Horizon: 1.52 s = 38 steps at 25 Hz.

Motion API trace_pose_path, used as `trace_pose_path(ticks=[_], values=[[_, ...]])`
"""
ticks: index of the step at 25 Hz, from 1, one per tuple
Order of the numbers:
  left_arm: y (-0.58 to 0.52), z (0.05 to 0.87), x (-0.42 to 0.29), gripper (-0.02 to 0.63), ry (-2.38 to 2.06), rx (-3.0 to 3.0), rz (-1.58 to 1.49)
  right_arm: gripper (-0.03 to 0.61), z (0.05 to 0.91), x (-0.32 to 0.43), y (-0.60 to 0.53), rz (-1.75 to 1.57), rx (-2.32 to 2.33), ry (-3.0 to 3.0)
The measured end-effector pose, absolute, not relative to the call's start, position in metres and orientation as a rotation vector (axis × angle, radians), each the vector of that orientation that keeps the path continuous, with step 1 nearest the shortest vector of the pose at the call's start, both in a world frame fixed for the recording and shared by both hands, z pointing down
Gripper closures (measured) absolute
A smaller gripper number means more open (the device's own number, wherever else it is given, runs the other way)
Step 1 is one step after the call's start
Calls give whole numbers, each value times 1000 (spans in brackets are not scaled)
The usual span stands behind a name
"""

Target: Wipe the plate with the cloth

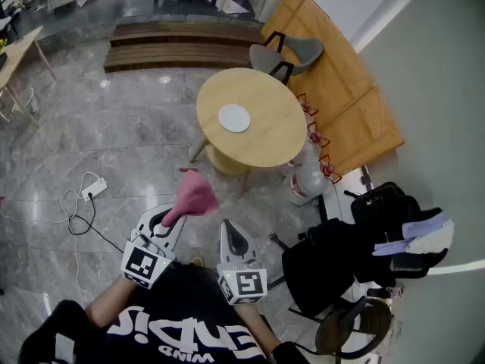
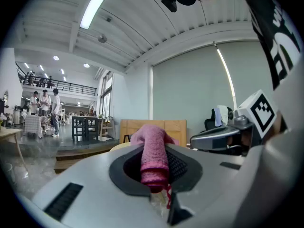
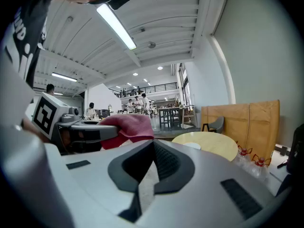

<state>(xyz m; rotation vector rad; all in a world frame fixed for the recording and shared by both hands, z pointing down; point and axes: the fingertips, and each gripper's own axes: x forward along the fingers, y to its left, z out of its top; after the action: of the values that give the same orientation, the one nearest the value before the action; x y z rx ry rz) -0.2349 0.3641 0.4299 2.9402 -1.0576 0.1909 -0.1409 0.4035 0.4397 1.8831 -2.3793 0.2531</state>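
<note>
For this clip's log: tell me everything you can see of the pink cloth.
The pink cloth looks like soft, ribbed-knit fabric with a stitched hem. It is bunched into a roll and clamped between the shut jaws of the left gripper, its loose end sticking out past the tips. It is held in the air over the floor, short of the round table and apart from the white plate.

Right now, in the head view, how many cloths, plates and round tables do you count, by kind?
pink cloth: 1
white plate: 1
round table: 1
Total: 3
</note>
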Motion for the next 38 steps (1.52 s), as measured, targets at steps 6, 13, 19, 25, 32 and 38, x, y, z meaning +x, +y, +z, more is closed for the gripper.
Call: trace_pose_path(ticks=[6,13,19,25,32,38], values=[[366,427,-233,566,-1042,2926,191,558,438,-143,405,254,1868,-2383],[371,425,-230,566,-1025,2910,200,558,439,-145,409,276,1854,-2406],[373,427,-226,566,-1025,2919,201,558,436,-143,413,308,1827,-2443],[376,427,-212,566,-994,2909,215,558,443,-130,415,341,1831,-2434],[371,429,-201,566,-1028,2917,221,558,445,-115,411,362,1815,-2450],[361,422,-180,566,-1059,2906,202,558,448,-90,406,367,1801,-2459]])
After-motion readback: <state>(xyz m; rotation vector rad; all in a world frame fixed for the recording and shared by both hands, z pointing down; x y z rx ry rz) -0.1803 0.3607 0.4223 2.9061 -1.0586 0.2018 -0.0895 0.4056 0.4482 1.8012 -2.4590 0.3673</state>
